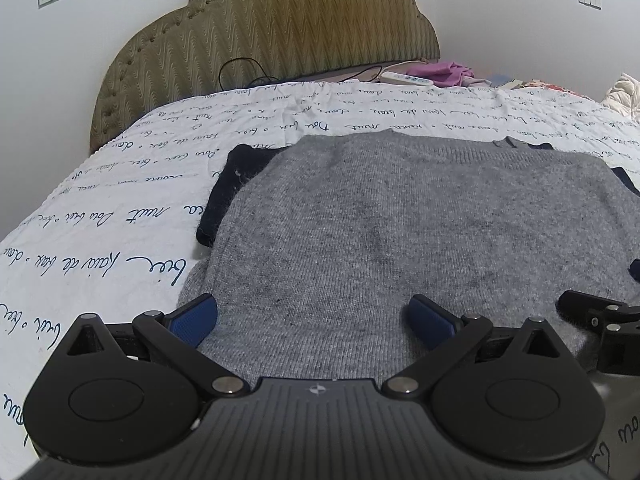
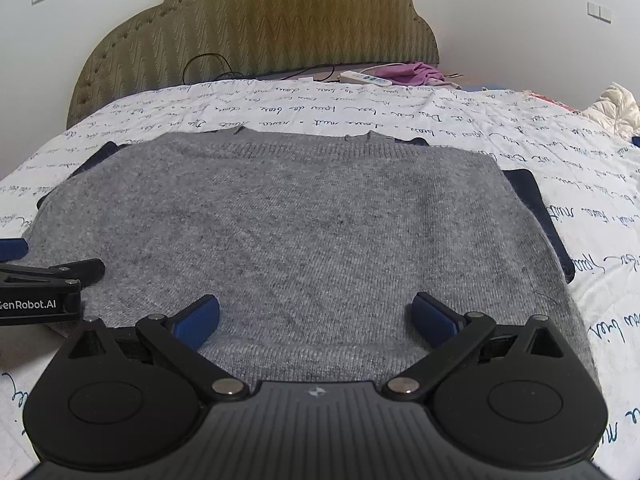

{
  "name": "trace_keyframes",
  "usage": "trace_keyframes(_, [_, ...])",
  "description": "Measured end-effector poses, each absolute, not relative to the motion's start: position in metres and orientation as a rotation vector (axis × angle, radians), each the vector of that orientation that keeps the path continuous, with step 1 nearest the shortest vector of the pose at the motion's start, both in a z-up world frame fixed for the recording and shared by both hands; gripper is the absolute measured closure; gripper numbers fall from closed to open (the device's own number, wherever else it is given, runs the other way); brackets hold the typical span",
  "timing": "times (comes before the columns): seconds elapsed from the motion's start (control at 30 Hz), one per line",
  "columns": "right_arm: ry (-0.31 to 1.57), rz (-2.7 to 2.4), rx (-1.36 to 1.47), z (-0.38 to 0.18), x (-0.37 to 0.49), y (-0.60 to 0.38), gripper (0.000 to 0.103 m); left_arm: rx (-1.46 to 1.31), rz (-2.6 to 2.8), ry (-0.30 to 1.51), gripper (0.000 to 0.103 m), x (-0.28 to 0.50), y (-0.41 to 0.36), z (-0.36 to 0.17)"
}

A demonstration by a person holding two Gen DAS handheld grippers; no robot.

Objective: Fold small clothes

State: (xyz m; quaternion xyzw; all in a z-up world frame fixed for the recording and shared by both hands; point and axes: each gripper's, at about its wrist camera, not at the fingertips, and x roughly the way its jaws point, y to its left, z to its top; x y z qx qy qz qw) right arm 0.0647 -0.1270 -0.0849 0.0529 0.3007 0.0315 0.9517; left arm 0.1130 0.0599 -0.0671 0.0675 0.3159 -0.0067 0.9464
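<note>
Right wrist: grey sweater [image 2: 304,232] between spread claw [image 2: 316,320].

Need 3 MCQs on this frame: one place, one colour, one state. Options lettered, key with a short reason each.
1. Where does the grey sweater lie?
A. on a dark navy garment on the bed
B. on a chair
C. on the floor

2. What colour is the crumpled cloth by the headboard?
A. green
B. orange
C. purple-pink

3. How do the left gripper and right gripper stand?
A. both shut on cloth
B. both open, holding nothing
C. one open, one shut

Key: 1 A, navy edges stick out on both sides beneath the grey knit; 2 C, it shows purple-pink in both views; 3 B, each pair of blue pads is spread wide with only flat sweater between.
</note>
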Motion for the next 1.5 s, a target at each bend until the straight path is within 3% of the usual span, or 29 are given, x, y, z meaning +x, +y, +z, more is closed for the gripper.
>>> trace_keyframes(0.8, [0.612,0.111,0.061,-0.067,0.056,-0.115,0.0,0.197,-0.049,0.661,0.001,0.111,0.071,-0.043])
trace_keyframes(1.07, [0.463,0.21,-0.257,-0.05,0.035,-0.056,0.0,0.14,-0.081,0.68,0.0,0.161,0.111,-0.004])
trace_keyframes(1.5, [0.326,0.363,-0.613,-0.067,0.013,0.037,0.0,-0.146,-0.211,0.919,0.006,0.266,0.157,-0.029])
